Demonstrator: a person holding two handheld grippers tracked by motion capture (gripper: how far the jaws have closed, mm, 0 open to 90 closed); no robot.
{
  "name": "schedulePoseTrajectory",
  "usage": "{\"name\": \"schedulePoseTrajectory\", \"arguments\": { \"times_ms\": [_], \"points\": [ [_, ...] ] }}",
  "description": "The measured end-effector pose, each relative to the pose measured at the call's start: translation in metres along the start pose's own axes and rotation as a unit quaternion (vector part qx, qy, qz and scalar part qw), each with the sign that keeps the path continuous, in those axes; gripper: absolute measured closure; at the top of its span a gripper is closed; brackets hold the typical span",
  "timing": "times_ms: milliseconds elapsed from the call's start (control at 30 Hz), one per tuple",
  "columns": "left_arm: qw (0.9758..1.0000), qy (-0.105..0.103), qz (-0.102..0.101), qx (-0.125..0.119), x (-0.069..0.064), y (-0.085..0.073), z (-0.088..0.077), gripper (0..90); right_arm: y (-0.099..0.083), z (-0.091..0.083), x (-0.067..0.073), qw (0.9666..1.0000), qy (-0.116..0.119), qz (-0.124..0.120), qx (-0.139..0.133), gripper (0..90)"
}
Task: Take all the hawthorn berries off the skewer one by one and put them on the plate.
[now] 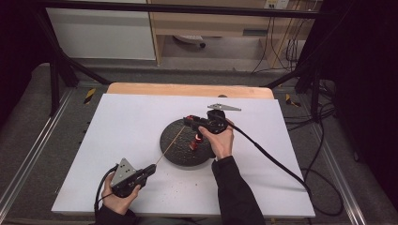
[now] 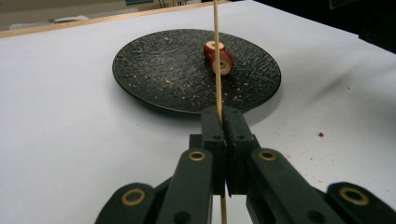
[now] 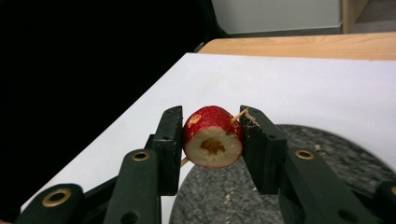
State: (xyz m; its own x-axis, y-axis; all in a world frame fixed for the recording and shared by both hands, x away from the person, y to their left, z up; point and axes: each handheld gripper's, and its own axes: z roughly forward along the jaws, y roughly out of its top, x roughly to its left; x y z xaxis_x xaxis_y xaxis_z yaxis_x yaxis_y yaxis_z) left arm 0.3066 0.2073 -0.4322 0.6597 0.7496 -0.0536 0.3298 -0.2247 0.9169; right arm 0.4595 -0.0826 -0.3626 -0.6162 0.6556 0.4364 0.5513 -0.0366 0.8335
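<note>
Skewer through red fruit piece, between right hand-held gripper jaws.

Red-skinned, pale-fleshed fruit piece, tan skewer, speckled black plate, white table cover, perhaps paper.

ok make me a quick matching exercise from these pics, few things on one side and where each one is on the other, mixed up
Things:
1. wooden skewer
2. fruit piece with a hollowed core
3. two fruit pieces
4. black plate

Places:
A. lying on the black plate
B. clamped in the left gripper
C. resting on the white table cover
D. between the jaws of the right gripper

Pairs: 1-B, 2-D, 3-A, 4-C
</note>
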Motion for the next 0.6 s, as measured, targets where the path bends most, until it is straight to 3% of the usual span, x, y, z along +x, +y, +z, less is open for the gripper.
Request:
{"name": "schedulePoseTrajectory", "arguments": {
  "times_ms": [333,600],
  "points": [
    [1.0,0.001,-0.001,0.0,0.001,0.0,-0.001,88.4,0.02,-0.007,-0.016,0.9992,-0.033,-0.005,-0.023,61.5],
    [1.0,0.004,-0.001,-0.002,0.002,0.0,-0.002,88.4,0.02,-0.004,-0.028,0.9987,-0.048,0.0,-0.018,61.5]
  ]
}}
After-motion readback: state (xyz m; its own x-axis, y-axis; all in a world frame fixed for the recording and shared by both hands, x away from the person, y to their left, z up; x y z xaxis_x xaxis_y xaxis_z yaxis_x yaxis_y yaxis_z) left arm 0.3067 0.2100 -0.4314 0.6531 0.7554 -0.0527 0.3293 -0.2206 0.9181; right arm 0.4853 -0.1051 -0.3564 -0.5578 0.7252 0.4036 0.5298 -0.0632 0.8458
